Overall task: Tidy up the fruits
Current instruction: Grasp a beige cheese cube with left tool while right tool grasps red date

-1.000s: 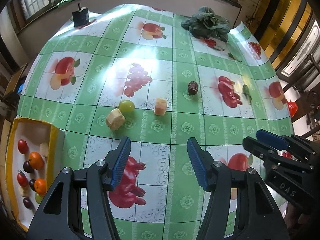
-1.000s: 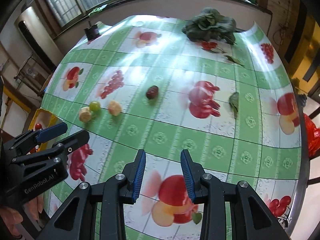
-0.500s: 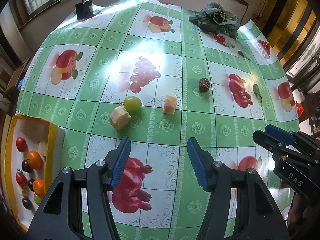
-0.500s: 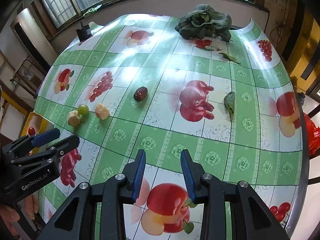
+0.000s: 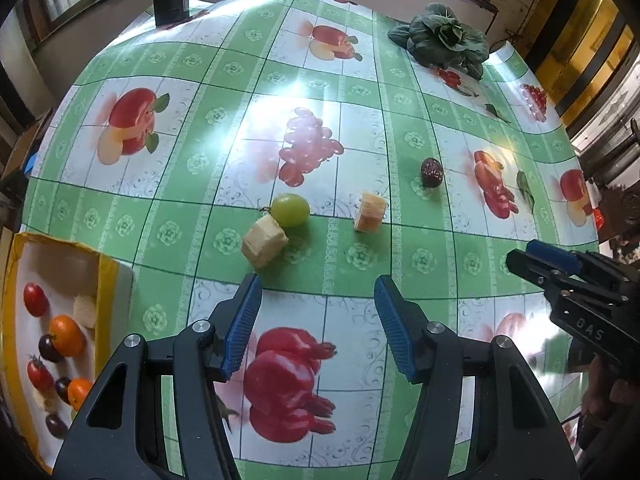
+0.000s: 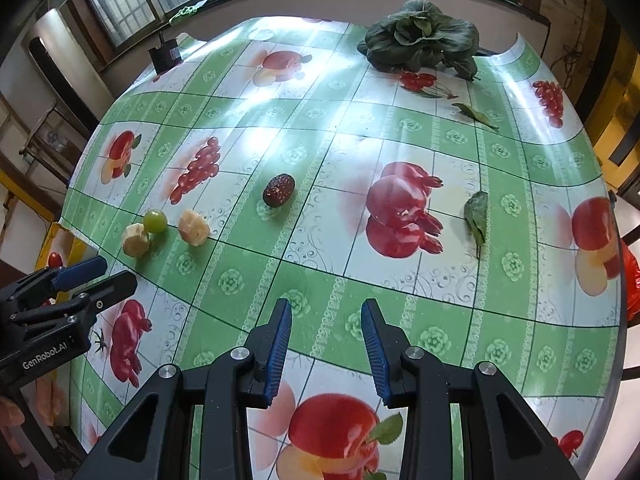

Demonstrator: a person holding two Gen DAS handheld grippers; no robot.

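Just beyond the left gripper (image 5: 318, 316), jaws half open and empty, sits the pale chunk (image 5: 264, 240) touching the grape (image 5: 291, 210), well off from the right gripper (image 6: 325, 344), narrowly open, also empty.

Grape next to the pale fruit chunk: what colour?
Light green. The grape shows best in the left wrist view, touching the pale chunk.

Both claws are black plastic with ribbed blue pads and silver screws: the left claw (image 5: 318, 286) reads "GenRobot.AI", the right claw (image 6: 325, 310) "DAS".
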